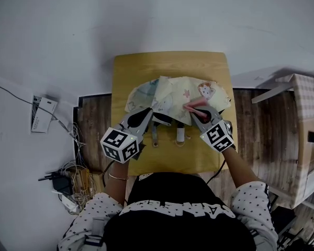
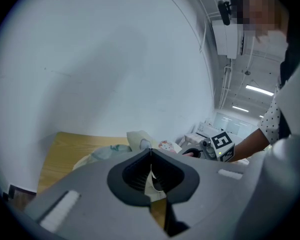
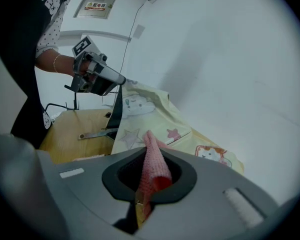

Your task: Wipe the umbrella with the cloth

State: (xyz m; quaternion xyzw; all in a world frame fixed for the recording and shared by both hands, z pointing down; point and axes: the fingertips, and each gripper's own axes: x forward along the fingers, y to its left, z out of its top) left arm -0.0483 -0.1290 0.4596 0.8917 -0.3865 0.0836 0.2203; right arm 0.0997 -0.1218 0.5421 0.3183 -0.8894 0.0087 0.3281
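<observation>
Early in the wipe, I'd say: right hand-held gripper (image 3: 151, 176) clamped on the pink cloth (image 3: 153, 164) at the umbrella (image 1: 170, 94) lying folded mid-table (image 1: 146, 67), left hand-held gripper (image 2: 151, 171) pinched shut on its near edge, most fabric likely unwiped.

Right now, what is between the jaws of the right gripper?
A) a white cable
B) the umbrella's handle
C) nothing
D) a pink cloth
D: in the right gripper view, the right gripper is shut on the pink cloth, with the umbrella beyond it.
</observation>
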